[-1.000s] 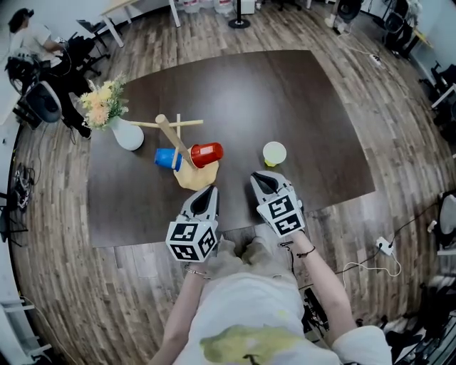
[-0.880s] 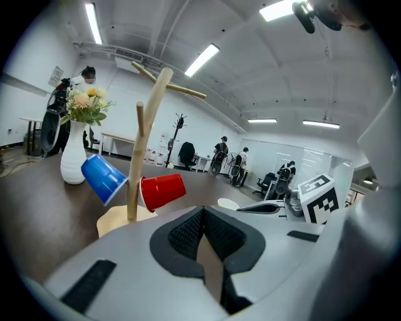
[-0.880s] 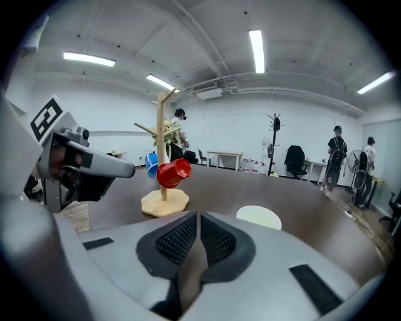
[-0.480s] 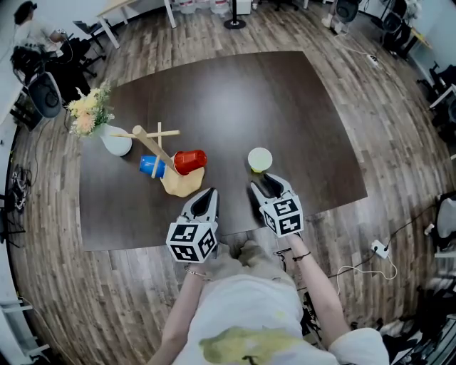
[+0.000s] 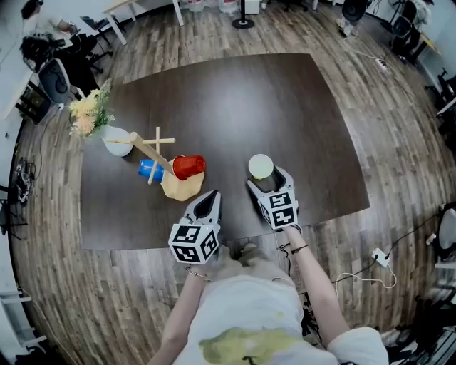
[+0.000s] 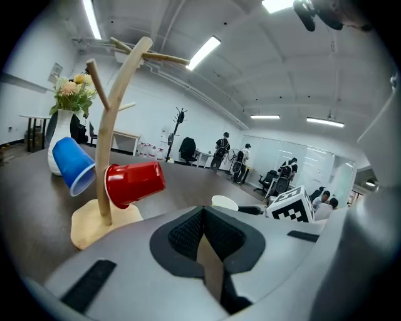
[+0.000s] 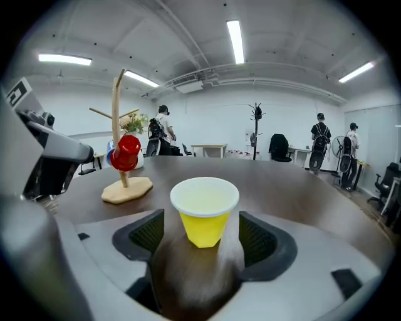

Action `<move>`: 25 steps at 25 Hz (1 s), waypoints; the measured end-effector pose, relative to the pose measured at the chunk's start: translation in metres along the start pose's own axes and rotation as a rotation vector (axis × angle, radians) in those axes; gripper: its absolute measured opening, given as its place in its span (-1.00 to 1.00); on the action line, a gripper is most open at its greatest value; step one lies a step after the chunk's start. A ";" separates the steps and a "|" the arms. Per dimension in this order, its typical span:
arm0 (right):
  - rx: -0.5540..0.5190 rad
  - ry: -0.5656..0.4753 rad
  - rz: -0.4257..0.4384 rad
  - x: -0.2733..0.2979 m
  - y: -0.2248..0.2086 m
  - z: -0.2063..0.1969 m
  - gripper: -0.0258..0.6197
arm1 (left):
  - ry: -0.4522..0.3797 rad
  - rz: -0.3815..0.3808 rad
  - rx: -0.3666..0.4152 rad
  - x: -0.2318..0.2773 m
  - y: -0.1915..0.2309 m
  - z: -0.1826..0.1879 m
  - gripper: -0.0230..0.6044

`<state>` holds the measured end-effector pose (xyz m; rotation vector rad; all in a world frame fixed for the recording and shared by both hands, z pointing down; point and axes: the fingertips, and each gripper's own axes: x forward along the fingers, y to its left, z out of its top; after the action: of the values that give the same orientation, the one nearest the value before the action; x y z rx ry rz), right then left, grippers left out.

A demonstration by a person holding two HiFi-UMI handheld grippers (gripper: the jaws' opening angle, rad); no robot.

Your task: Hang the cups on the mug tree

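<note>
Right gripper (image 5: 268,184) jaws just opening wide, upright yellow cup (image 7: 204,213) between them untouched on surface (image 5: 235,100), left gripper (image 5: 211,197) closed, empty, mug tree (image 5: 161,161) far left

Yellow cup (image 6: 224,202): in the left gripper view only its white rim shows; the body of the left gripper (image 6: 203,219) hides the rest.
Left gripper, right gripper view: cut off by the edge at 9 o'clock.
Blue cup (image 7: 109,153): in the right gripper view only a sliver shows, at 9 o'clock of the red cup (image 7: 127,152).
Vase (image 6: 54,128): lower half hidden behind the blue cup in the left gripper view.
Background people (image 7: 321,144): too small to tell what they do.
Seated person (image 5: 35,11): cut off at 11 o'clock in the head view.
</note>
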<state>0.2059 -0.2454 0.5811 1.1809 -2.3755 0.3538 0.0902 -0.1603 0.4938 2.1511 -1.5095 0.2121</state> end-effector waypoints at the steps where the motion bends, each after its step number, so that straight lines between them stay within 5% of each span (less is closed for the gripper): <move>1: -0.009 0.002 -0.001 0.004 -0.001 0.001 0.18 | -0.001 0.005 -0.002 0.001 0.001 0.001 -0.85; 25: -0.180 -0.073 0.078 -0.002 0.011 0.063 0.07 | -0.069 0.064 -0.010 -0.012 -0.003 0.010 -0.85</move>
<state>0.1804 -0.2638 0.5252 1.0372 -2.4627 0.1198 0.0869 -0.1546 0.4797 2.1244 -1.6159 0.1526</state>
